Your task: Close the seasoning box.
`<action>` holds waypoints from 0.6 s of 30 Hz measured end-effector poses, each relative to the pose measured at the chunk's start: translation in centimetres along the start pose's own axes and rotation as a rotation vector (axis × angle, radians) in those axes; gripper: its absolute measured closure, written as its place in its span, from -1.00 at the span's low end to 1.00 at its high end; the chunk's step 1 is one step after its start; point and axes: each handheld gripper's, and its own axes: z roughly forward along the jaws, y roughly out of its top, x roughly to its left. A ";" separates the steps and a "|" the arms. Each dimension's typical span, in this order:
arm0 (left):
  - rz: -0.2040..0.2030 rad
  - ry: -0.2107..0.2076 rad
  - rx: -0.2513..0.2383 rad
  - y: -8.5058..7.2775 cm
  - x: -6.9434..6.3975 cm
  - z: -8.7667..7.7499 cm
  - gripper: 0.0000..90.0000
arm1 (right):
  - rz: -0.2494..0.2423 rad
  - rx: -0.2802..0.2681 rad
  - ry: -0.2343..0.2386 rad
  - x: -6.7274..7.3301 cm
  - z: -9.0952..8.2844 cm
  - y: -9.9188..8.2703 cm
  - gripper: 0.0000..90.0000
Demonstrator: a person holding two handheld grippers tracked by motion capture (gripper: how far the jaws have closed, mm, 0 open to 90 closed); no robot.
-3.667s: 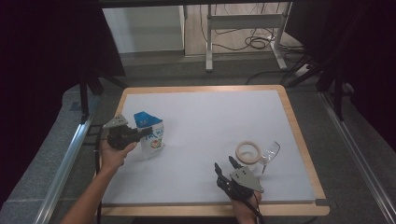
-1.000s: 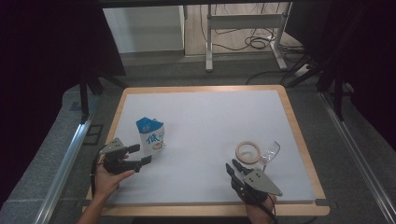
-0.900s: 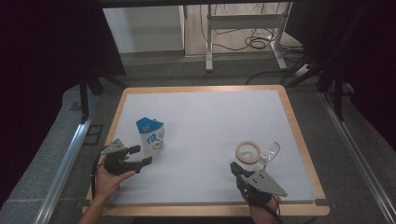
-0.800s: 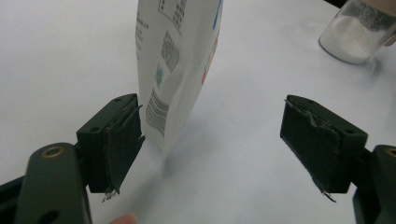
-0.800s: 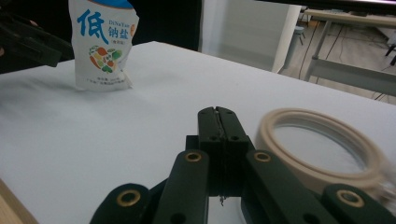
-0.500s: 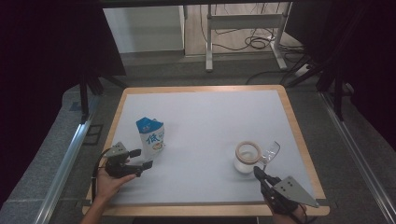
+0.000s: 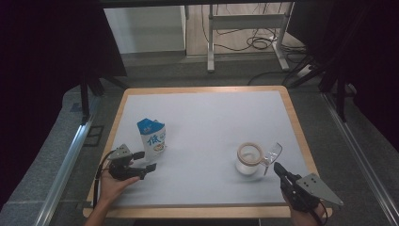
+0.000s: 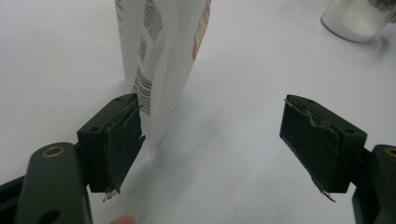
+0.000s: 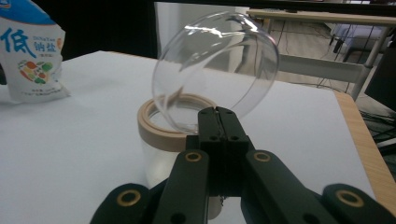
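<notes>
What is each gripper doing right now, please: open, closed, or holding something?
Left gripper: open, holding nothing, its jaws beside the salt bag.
Right gripper: closed, jaws pressed together just in front of the clear lid of the jar; a grip cannot be told.

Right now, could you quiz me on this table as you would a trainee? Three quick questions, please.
1. True or false: the jar's clear lid stands open.
2. The left gripper's jaws are: A) shut, B) open, C) clamped on the jar.
3. Fill in: the bag stands ___ on the table.
Key: 1 true; 2 B; 3 upright.
</notes>
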 end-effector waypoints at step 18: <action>-0.009 0.004 -0.017 -0.8 -0.3 0.3 -0.53 | 0.005 -0.012 -0.029 -1.1 0.2 0.8 1.00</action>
